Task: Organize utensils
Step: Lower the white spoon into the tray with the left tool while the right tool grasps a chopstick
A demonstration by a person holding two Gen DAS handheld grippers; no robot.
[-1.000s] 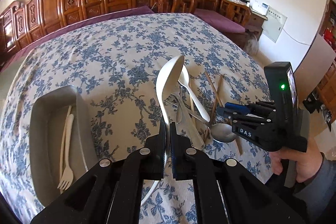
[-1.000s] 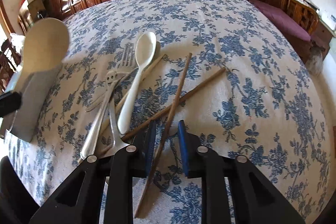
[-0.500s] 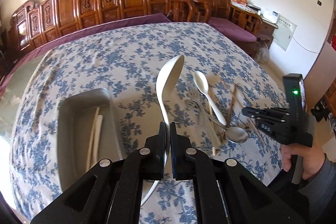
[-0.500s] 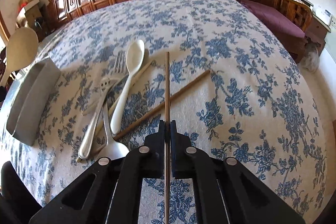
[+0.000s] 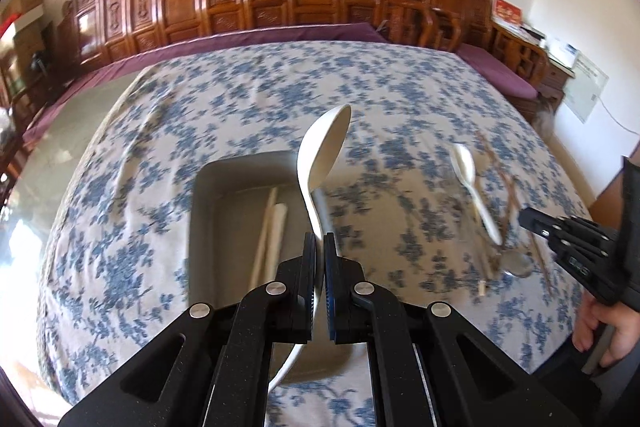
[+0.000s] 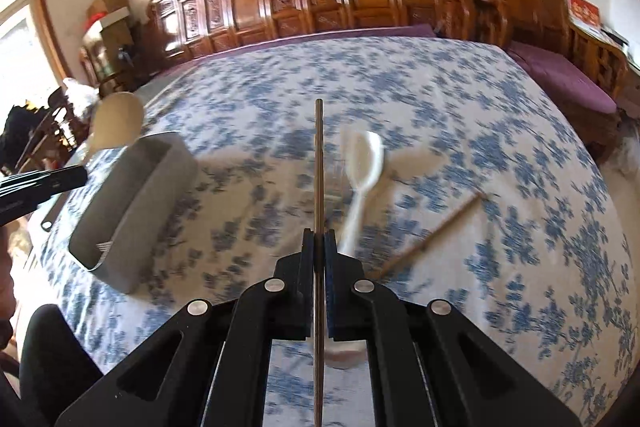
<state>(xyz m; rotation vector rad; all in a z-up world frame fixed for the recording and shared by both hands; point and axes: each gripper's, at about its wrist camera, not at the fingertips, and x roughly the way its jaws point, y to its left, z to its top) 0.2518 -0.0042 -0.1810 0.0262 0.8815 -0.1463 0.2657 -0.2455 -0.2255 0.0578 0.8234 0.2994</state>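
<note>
Over the grey tray (image 5: pixel 208 211) we hold the large white spoon (image 5: pixel 322 151) in our left gripper (image 5: pixel 319 247), jaws pressed tight on its handle near the neck, so the bowl stands up and forward, turned edge-on, while the handle tail hangs below the fingers. That grip keeps the spoon clear of the tray wall until we choose to lower it. Inside the tray some pale utensils (image 5: pixel 270 227) already lie lengthwise, which suggests the spoon should go down parallel to them.

Our right gripper (image 6: pixel 319 247) is closed on a dark chopstick (image 6: pixel 318 163), pinched well down its length so it points straight ahead, clear of the floral tablecloth (image 6: pixel 480 155). Its mate, the second chopstick (image 6: pixel 436 231), rests slantwise on the cloth beside the small white spoon (image 6: pixel 362 171); both wait to be collected. From this side the tray (image 6: pixel 132 203) sits to the left, so we judge the chopstick is headed there after the spoon.
</note>
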